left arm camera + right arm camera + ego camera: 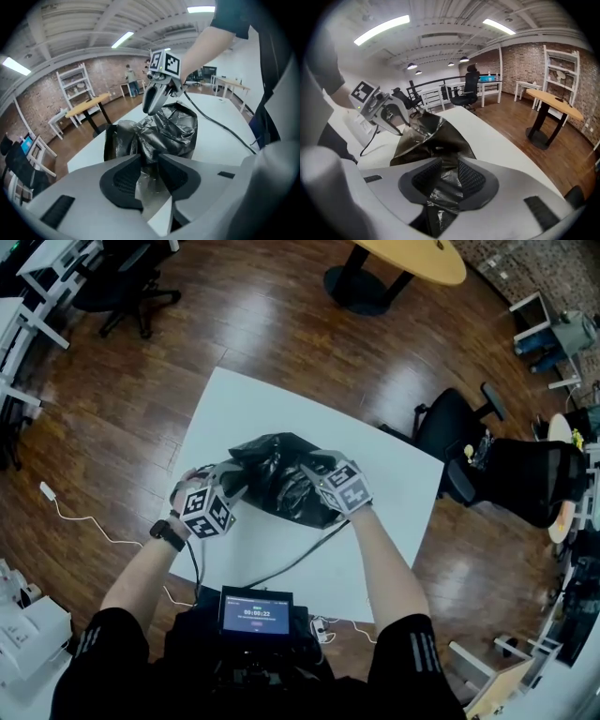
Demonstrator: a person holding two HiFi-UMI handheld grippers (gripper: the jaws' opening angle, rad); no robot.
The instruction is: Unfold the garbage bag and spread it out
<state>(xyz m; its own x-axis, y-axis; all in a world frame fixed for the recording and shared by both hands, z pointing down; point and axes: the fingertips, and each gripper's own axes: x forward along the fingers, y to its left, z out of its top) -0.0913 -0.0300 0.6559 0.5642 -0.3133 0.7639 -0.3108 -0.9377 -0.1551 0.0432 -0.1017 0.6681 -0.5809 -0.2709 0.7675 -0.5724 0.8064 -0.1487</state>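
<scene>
Left gripper (150, 160): jaws stand apart, not clamped. A crumpled fold of the black glossy plastic garbage bag (174, 127) is seen lying loosely in the gap between the ribbed black pads (123, 180), with bare white table (220, 140) visible under it.

Right gripper (449, 165): jaws likewise apart. A strip of the same bag film is draped through the gap and hangs down below the pads; no pinch is seen.

Both grippers are pointed steeply down at the bag from the near side, left at the bag's left end, right at its right end. Each is visible in the other's camera, just across the bag, tips at the film.

The bag is not spread. It is bunched into a wrinkled heap near the middle of the table, with one flap raised toward the left gripper in the right gripper view. The heap rests on the tabletop and is held clear of every edge.

A thin black cable (298, 561) is run across the table's near half from the right gripper toward the person. A small lit screen (255, 612) is mounted at the person's chest.

Around the table: dark wooden plank floor (141, 390), a black office chair (525, 474) at the right, a tan round tabletop on a black pedestal (412, 257) at the far side.
</scene>
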